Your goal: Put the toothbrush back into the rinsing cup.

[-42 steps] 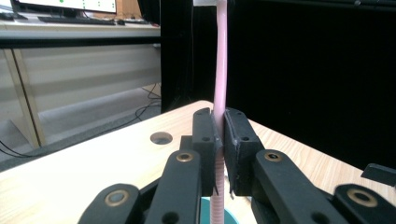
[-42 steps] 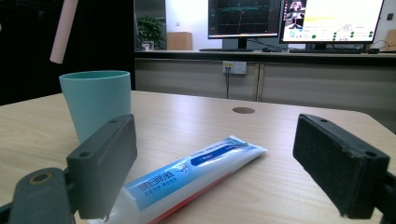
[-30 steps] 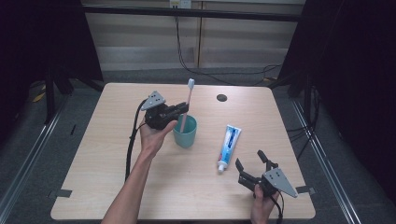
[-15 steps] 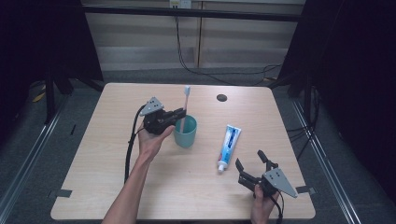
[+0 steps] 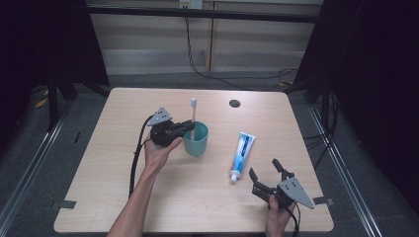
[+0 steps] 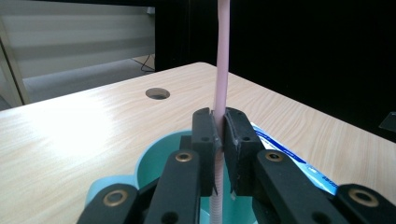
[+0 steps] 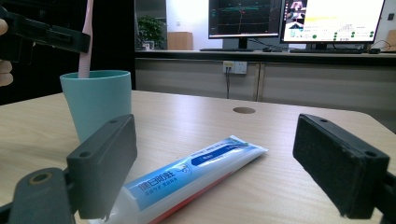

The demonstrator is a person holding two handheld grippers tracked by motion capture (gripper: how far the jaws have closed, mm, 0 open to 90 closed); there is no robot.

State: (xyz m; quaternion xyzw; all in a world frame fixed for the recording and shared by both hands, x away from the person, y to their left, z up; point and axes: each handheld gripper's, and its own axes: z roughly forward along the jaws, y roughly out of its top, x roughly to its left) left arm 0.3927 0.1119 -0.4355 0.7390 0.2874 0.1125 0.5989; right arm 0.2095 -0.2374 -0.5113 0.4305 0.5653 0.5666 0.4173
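Pink plastic toothbrush (image 5: 193, 111) going upright into the round teal plastic cup (image 5: 196, 139).
Left gripper (image 5: 184, 129) fingers clamp its handle above the cup; next, release. Right gripper (image 5: 264, 174) fingers gape beside the cup.

Light wooden table (image 5: 148, 197), grey floor (image 5: 59, 123), black curtains (image 5: 375, 74), lit monitors (image 7: 299, 18)

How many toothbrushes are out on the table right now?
1. The pink toothbrush stands upright, clamped in the left gripper, its lower end inside the teal cup.
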